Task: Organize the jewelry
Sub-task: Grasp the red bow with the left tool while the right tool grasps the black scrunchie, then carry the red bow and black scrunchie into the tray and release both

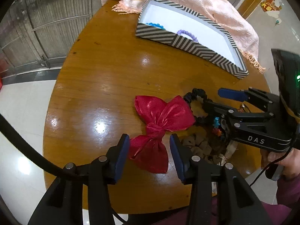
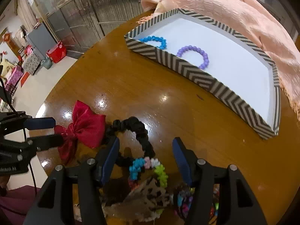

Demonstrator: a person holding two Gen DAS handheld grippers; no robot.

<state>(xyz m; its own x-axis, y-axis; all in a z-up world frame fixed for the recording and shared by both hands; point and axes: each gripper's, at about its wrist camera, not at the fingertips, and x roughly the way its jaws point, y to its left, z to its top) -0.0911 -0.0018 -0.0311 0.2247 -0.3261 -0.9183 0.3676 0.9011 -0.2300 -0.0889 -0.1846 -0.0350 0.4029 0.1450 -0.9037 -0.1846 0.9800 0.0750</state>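
A red satin bow (image 1: 161,116) lies on the round wooden table (image 1: 112,75). My left gripper (image 1: 149,146) stands open over it, the bow's lower half between the blue pads, which do not press on it. To its right lies a black scrunchie (image 2: 135,125), touching a multi-coloured bead bracelet (image 2: 148,168). My right gripper (image 2: 146,150) hangs open above these two, with nothing gripped. A striped box (image 2: 187,67) at the back holds a blue bead bracelet (image 2: 155,40) and a purple bead bracelet (image 2: 196,54).
A pink fringed scarf (image 1: 206,0) is draped behind and beside the box. A leopard-print scrunchie (image 2: 150,193) and more coloured pieces lie near the table's front edge under the right gripper. Beyond the table's left edge is tiled floor (image 1: 22,112).
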